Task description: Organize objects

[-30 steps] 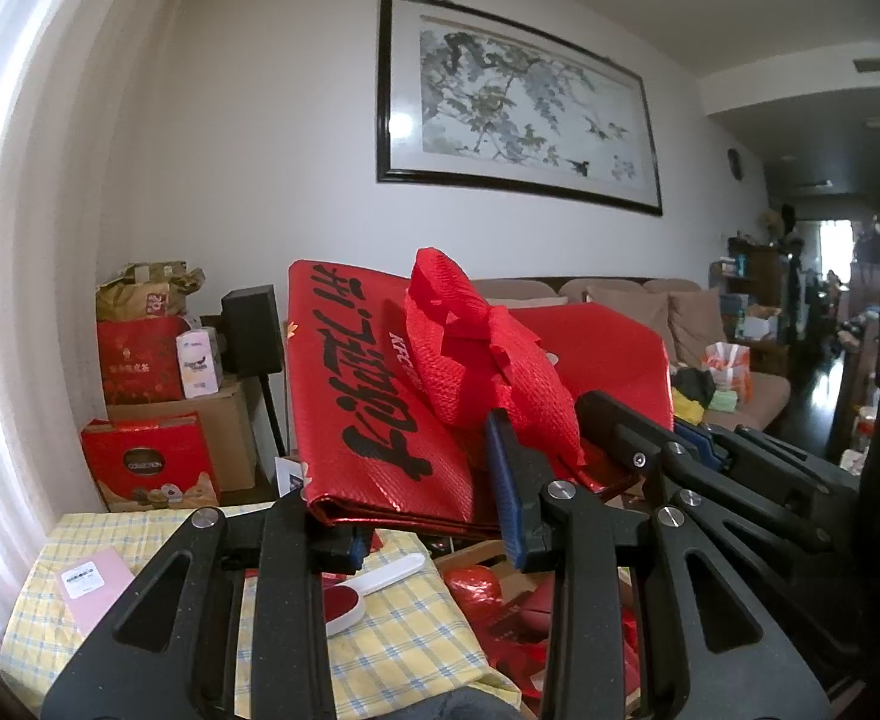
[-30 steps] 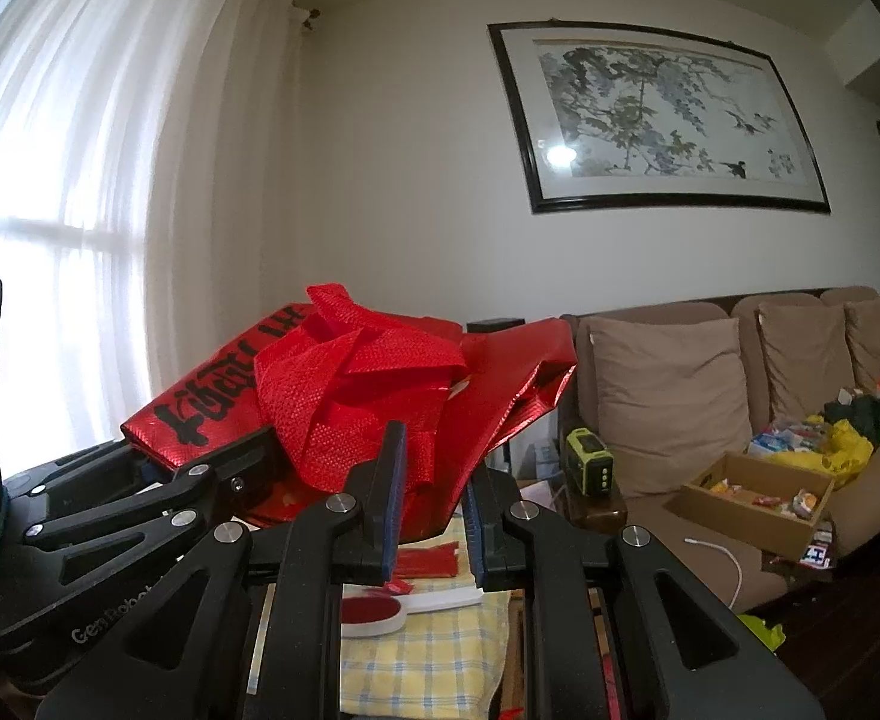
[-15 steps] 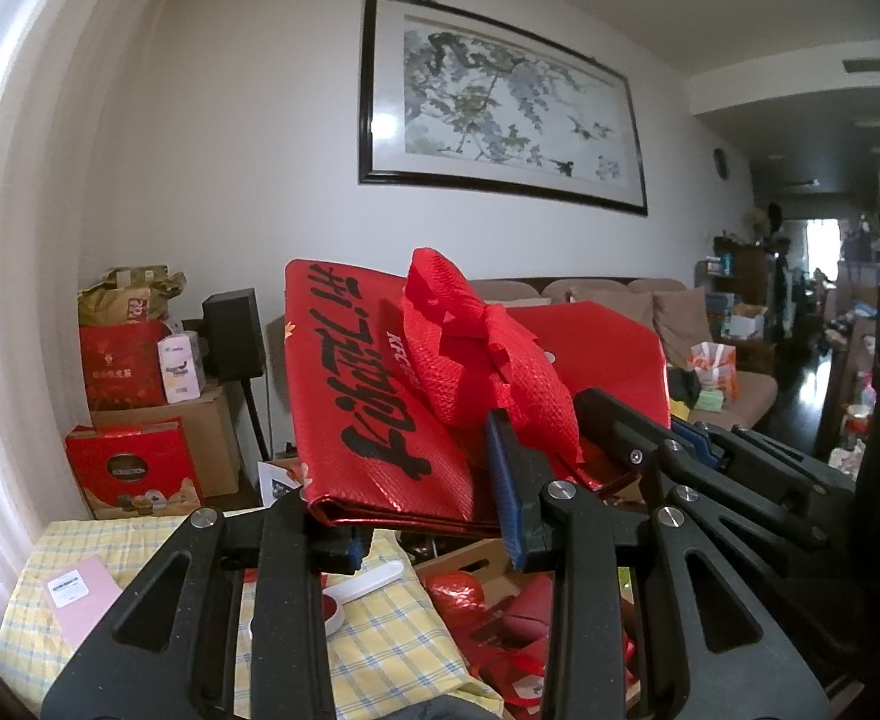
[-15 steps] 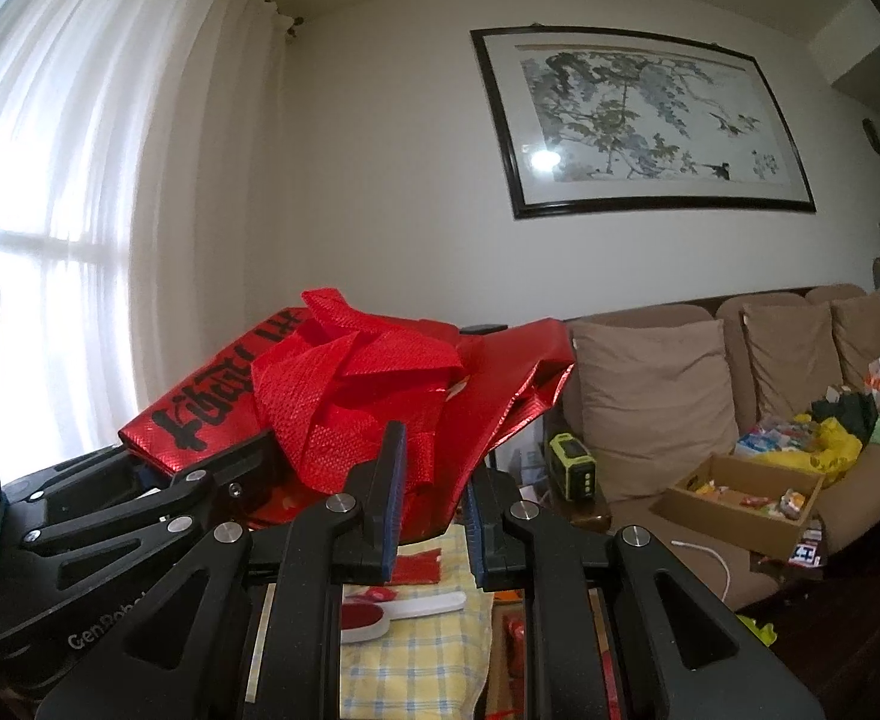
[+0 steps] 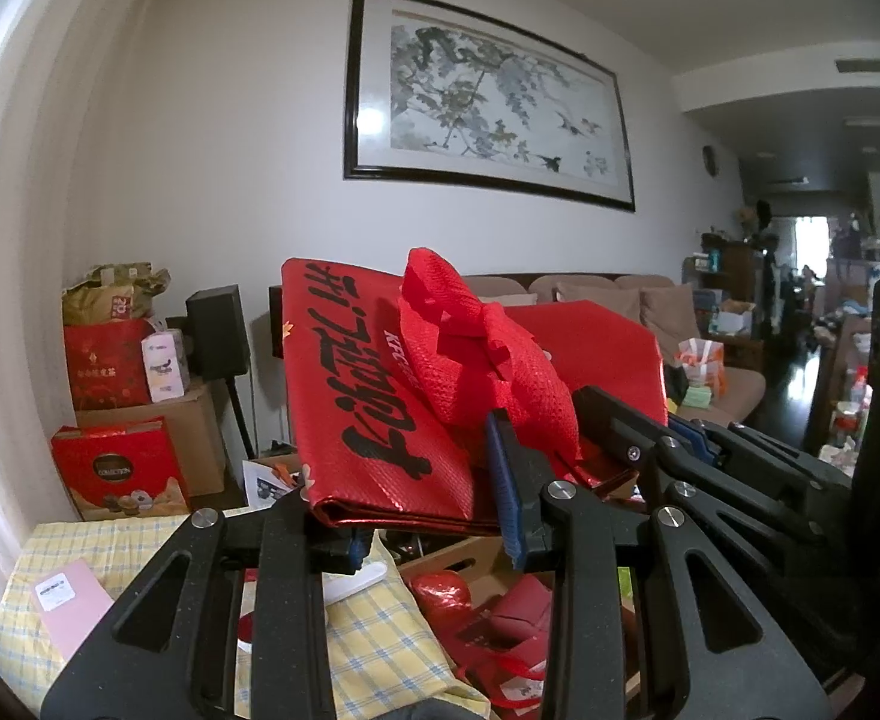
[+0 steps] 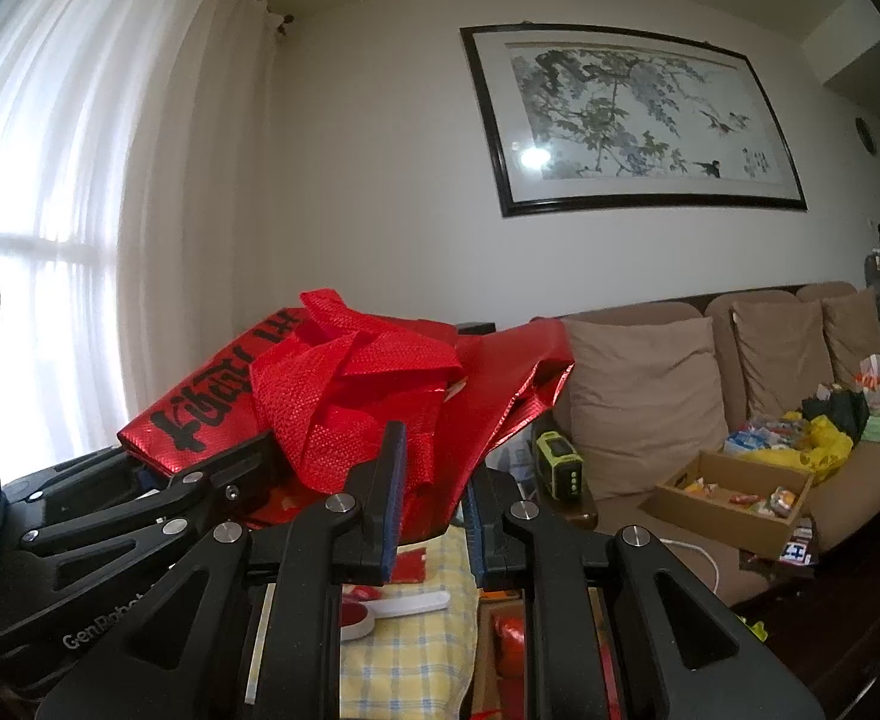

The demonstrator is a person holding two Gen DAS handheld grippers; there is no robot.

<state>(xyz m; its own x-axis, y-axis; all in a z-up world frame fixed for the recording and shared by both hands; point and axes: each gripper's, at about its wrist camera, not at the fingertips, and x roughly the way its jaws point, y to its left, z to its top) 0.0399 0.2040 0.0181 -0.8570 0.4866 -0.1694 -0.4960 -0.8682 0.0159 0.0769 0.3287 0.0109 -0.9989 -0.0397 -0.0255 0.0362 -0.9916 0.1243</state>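
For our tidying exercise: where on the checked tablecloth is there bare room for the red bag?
Bare checked cloth for the red bag lies between the pink card and the white scoop. Right of it, the box of red packets is crowded.

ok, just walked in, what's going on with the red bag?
A person holds one folded shiny red woven tote bag with black lettering up in the air between two tools. The left hand-held gripper pinches its bottom edge; the right hand-held gripper clamps the bag's other end. The bag's red woven handles lie bunched on top. Below is a table with a yellow checked cloth; a brown sofa stands behind.
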